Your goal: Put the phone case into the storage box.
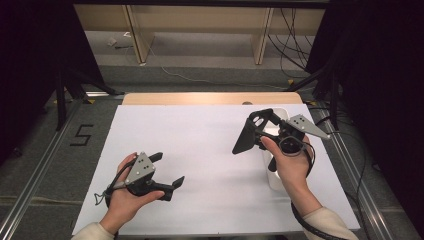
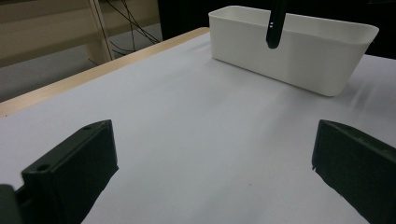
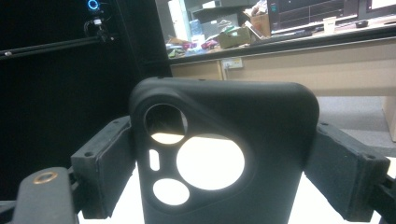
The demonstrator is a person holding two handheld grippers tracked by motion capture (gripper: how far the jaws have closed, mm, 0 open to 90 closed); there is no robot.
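Right claw [image 3: 219, 172] clamps the black phone case [image 3: 224, 154] between its jaws.

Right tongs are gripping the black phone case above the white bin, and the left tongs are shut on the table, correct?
Not quite. The left tongs are open and hold nothing, as the left gripper view shows. The right tongs do grip the black phone case above the white bin.

Table [image 1: 200, 150] wide open — only white bin [image 2: 299, 56] far right.
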